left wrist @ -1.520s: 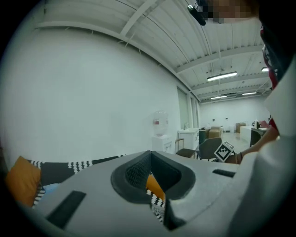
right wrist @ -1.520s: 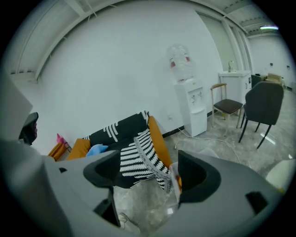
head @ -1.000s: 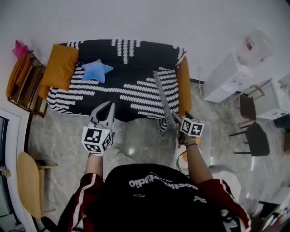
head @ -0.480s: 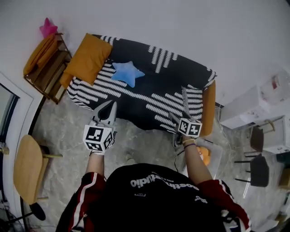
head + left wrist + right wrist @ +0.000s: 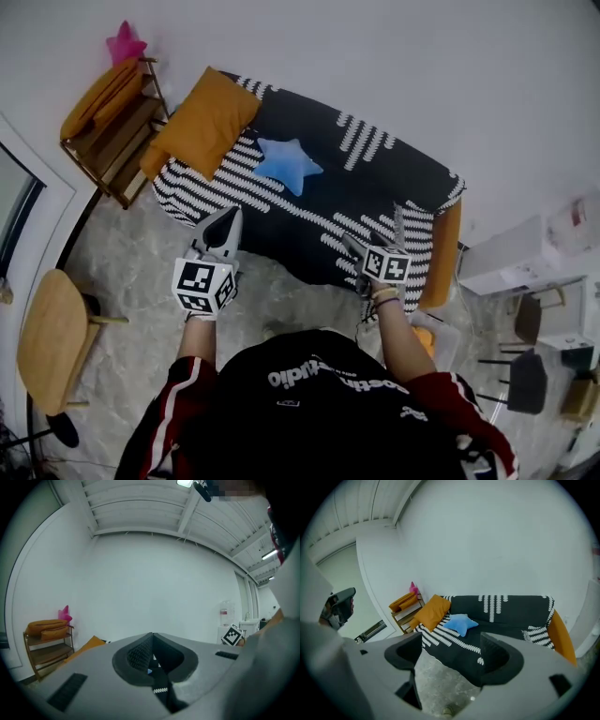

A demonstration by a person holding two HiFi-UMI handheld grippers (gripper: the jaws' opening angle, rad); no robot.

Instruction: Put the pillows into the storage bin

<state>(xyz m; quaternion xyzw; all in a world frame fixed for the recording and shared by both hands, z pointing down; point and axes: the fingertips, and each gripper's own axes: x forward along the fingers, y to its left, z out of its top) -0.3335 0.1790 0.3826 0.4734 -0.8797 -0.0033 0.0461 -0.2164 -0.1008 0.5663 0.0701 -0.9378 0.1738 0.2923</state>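
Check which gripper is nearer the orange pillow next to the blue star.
Left. The left gripper hovers off the sofa's front edge, below the orange pillow; the right gripper is near the sofa's other end, beyond the blue star.

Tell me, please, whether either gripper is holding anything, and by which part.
Nothing is held. The left gripper is shut with nothing between its jaws; the right gripper stands open and empty.

Star pillow [image 5: 288,164] lies on sofa [image 5: 380,192], near square pillow [image 5: 206,122].
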